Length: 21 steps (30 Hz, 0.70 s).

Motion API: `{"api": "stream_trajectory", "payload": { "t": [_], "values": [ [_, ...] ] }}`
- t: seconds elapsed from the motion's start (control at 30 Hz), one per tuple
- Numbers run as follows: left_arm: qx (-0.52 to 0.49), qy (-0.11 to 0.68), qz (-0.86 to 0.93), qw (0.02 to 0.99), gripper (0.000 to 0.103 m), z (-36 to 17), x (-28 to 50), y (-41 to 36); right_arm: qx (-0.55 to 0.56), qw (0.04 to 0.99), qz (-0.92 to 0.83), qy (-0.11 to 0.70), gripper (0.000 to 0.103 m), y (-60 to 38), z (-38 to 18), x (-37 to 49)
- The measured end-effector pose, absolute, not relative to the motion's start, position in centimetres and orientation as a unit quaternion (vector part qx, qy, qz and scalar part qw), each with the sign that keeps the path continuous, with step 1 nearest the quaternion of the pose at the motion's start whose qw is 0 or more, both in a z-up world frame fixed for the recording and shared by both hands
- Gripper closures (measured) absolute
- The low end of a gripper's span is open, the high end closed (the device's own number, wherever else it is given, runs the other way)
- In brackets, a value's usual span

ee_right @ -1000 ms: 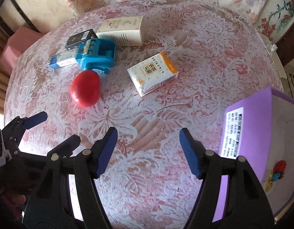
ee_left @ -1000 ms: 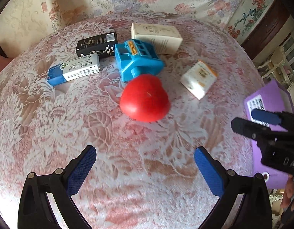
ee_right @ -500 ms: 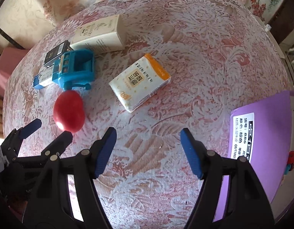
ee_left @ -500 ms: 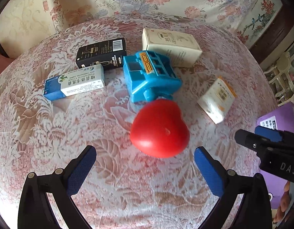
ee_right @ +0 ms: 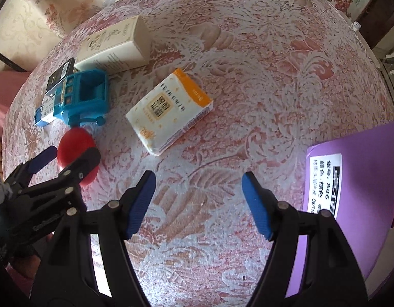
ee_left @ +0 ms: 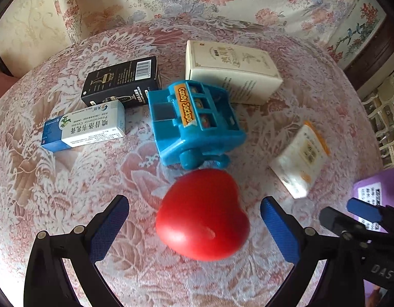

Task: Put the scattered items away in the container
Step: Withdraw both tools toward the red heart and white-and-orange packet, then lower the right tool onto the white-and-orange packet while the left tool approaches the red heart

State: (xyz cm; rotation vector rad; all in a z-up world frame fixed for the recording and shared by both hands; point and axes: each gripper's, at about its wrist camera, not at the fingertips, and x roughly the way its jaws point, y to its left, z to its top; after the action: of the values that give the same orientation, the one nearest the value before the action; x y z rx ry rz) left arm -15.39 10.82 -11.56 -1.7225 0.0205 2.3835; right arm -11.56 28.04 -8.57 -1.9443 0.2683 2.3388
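Observation:
A red heart-shaped toy (ee_left: 202, 215) lies on the lace tablecloth between the spread fingers of my left gripper (ee_left: 194, 203), which is open; neither blue pad touches it. Beyond the heart sit a blue "Candy Jackpot" toy (ee_left: 194, 120), a black box (ee_left: 122, 81), a blue-and-white box (ee_left: 84, 126) and a cream box (ee_left: 230, 74). My right gripper (ee_right: 199, 179) hangs open over bare cloth, with a white-and-orange tissue pack (ee_right: 168, 110) just ahead of it. The purple container (ee_right: 355, 204) stands to its right.
The round table (ee_right: 273, 51) curves away at its edges, and a floral cloth hangs behind it. In the right wrist view the left gripper's black frame (ee_right: 43, 199) fills the lower left. Pale ornate chairs (ee_left: 386, 117) stand off the right side.
My left gripper has moved forward and lower, so the red heart now sits between its fingers. The right gripper has drawn nearer the tissue pack and rolled slightly.

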Motion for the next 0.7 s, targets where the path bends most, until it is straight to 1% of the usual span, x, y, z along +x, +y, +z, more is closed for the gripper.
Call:
{"api": "stream_trajectory", "payload": {
  "t": [0.4,0.7],
  "values": [
    [-0.59,0.02,0.804,0.068,0.0,-12.7,-15.7,8.6,-0.639,0.037,0.763,0.094,0.031,27.0,-9.2,-14.0],
    [-0.588,0.024,0.807,0.049,0.0,-12.6,-16.5,6.4,-0.644,0.056,0.746,0.161,0.031,26.3,-9.8,-16.7]
  ]
}}
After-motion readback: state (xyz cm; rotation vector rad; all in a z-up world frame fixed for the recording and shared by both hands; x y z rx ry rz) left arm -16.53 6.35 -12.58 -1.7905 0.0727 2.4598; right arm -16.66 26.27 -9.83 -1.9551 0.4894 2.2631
